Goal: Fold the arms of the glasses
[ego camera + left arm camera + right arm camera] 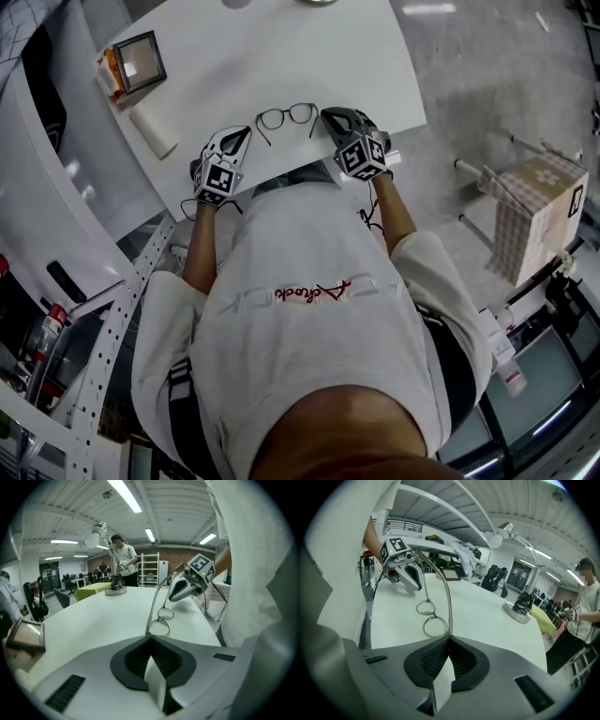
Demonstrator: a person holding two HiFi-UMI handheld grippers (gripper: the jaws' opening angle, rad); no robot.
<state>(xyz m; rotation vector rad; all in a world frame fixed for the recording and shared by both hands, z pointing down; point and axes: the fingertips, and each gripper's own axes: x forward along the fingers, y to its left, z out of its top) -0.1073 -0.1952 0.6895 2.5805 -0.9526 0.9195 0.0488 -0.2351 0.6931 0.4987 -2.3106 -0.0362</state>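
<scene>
My left hand-held gripper (149,636) is pinched shut on one arm tip of the glasses (286,116), and my right hand-held gripper (450,637) is shut on the other. The glasses rest between them near the front edge of the worktop (281,56). Folding looks barely begun, so next I'd swing one arm gently inward.
</scene>
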